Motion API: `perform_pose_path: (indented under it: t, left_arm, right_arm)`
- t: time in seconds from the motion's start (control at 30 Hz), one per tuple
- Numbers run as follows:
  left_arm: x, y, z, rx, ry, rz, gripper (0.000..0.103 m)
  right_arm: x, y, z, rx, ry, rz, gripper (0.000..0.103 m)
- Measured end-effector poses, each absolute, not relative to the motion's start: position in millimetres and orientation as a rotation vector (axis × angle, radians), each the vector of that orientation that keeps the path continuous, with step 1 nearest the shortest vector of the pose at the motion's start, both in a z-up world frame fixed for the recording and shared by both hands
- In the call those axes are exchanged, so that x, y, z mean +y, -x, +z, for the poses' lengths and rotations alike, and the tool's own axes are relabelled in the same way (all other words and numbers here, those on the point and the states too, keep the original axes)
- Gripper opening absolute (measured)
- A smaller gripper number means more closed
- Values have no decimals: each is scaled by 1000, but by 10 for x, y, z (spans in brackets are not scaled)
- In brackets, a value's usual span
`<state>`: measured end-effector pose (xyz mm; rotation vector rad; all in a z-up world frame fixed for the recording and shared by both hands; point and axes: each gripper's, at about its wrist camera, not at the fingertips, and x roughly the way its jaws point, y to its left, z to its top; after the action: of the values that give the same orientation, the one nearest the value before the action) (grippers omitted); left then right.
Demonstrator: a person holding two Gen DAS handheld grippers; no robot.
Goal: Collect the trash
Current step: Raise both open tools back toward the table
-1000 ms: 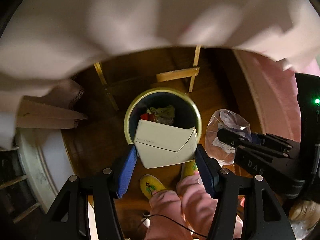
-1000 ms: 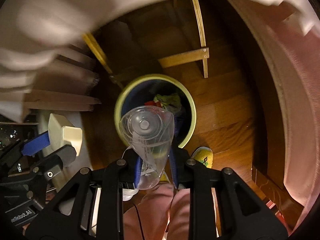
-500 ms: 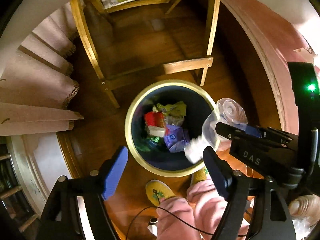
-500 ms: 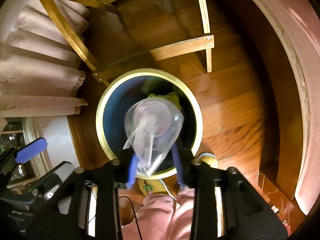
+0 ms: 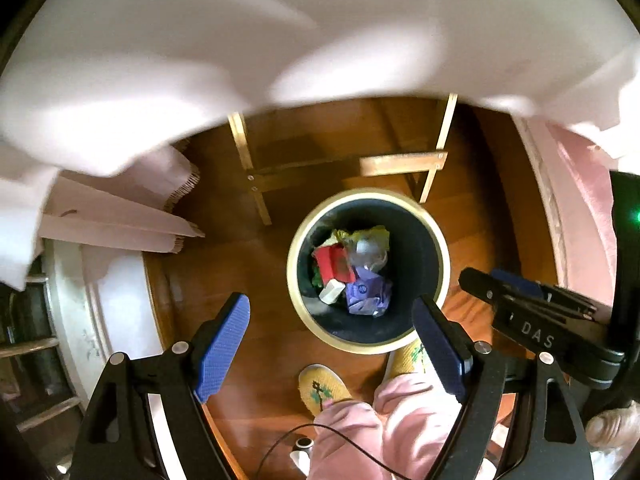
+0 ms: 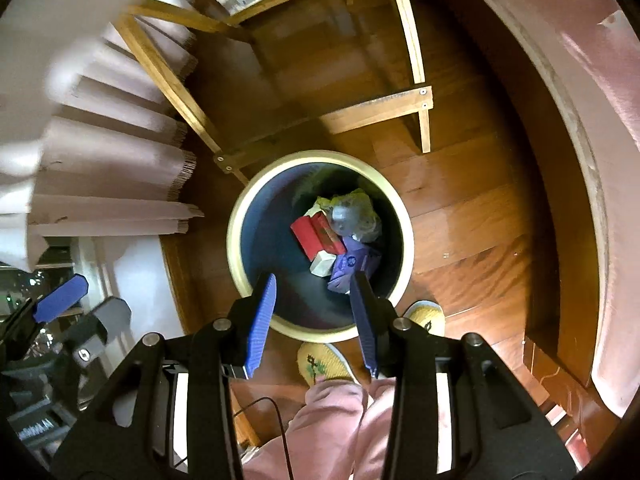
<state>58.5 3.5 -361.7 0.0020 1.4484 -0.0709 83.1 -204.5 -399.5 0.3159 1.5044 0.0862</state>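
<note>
Left gripper (image 5: pixel 332 338): blue-padded jaws spread wide, nothing between them, held above the floor just beside the bin. Right gripper (image 6: pixel 314 312): blue-padded jaws parted with an empty gap, poised directly over the near rim of the bin.

Round dark-walled waste bin with a pale cream rim (image 6: pixel 236 220), standing upright on the brown wooden plank floor (image 6: pixel 472 216). All visible trash lies at the bottom of the bin: a red rectangular carton (image 6: pixel 318 236), a small off-white box (image 6: pixel 323 265) touching its near end, a crumpled purple wrapper (image 6: pixel 354 262) beside the box, a crushed clear plastic cup (image 6: pixel 354 218) farther back, and a yellow-green wrapper (image 6: pixel 326 202) partly beneath the cup.

Near edge of the bin: two yellow patterned slippers (image 6: pixel 322 362) and pink trouser legs (image 6: pixel 332 428) of the person. Beyond the bin: light wooden table legs with a crossbar (image 6: pixel 384 106). At left: a hanging pale pink fringed tablecloth (image 6: pixel 108 160); in the left wrist view it appears as a blurred white mass filling the upper field.
</note>
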Motion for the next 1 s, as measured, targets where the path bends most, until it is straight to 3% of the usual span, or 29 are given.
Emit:
perform_pose_path:
  t: [0.6, 1.0]
  left_arm:
    - [89, -370, -1357, 1231, -61, -137, 85]
    - [169, -192, -362, 1109, -79, -195, 85]
  right_arm:
    - [-1946, -561, -1991, 1335, -402, 139, 35]
    - [-1837, -440, -902, 1207, -385, 164, 35]
